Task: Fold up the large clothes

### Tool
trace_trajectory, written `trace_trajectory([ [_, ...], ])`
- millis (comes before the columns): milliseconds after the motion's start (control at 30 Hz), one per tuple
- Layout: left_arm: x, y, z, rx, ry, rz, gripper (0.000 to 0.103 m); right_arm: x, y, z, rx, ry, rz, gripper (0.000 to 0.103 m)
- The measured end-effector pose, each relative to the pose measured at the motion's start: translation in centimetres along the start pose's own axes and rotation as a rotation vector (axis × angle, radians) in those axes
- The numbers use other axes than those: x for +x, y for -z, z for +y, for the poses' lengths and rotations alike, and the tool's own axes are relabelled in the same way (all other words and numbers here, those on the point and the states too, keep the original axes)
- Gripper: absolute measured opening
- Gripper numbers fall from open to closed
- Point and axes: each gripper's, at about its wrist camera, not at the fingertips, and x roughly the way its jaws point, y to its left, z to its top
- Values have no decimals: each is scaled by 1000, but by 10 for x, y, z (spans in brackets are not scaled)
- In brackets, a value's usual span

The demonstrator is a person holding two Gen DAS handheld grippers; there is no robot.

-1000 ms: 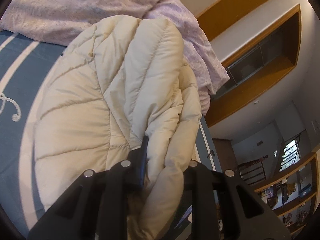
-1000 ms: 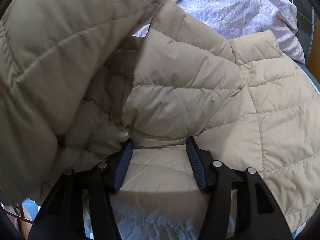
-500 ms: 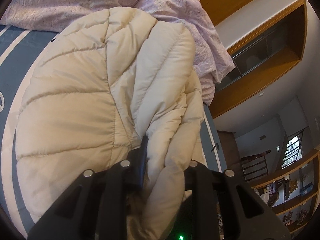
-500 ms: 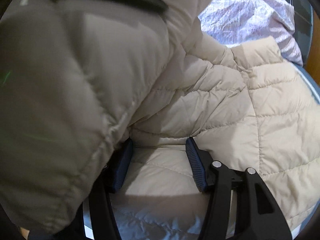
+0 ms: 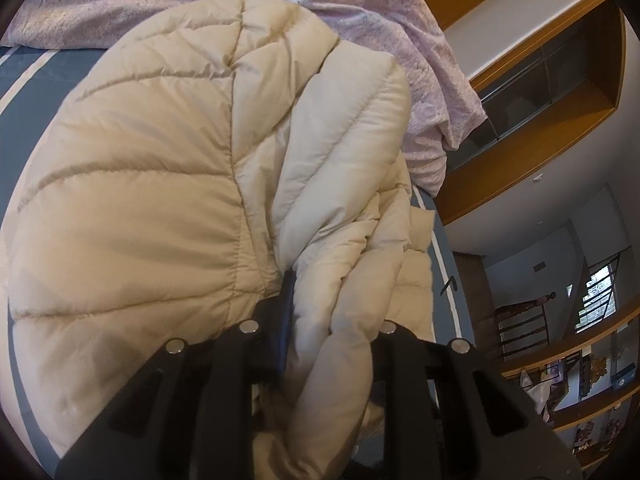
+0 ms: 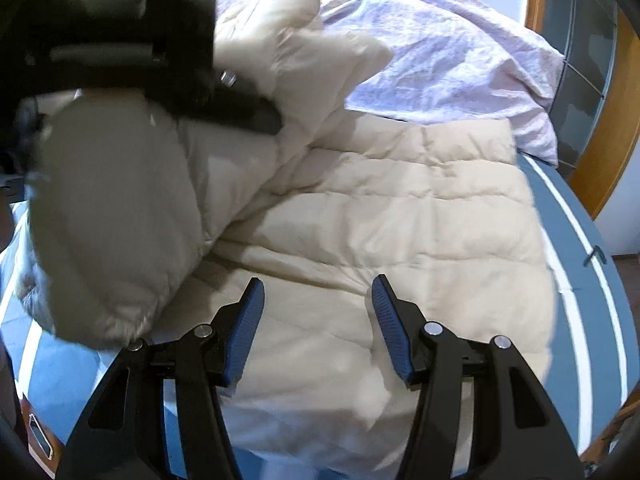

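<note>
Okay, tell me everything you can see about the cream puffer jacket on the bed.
The puffer jacket is cream, quilted in stitched puffy channels, with a smooth, slightly shiny shell. It lies spread over the blue, white-striped bedcover, its far edge against a rumpled lilac duvet. One section is lifted and bunched, pinched in the left gripper. The right gripper is open just above the flat part, with nothing between its blue pads; whether it touches the fabric is unclear.

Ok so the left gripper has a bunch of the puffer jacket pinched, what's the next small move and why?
Probably lower the left gripper and lay its pinched fold onto the flat part of the cream puffer jacket. That fold hangs raised over the spread jacket, and the right gripper is open and empty above it, free to press the fold down.
</note>
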Motion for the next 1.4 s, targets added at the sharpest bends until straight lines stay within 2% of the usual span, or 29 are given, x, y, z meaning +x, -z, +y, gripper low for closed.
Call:
trace_trajectory([
  [367,27,4,-10,17,-42,27,22,-17,26,-36,19,27,28,57],
  [533,32,6,-14,30,-55,30,22,-24,39,-47,49,8,37,57],
  [933,36,11,-28,73,-71,33,22,-12,56,-45,65,-11,59,58],
  [1400,42,36,-59,139,-22,74,22,-11,59,-56,114,-44,42,58],
])
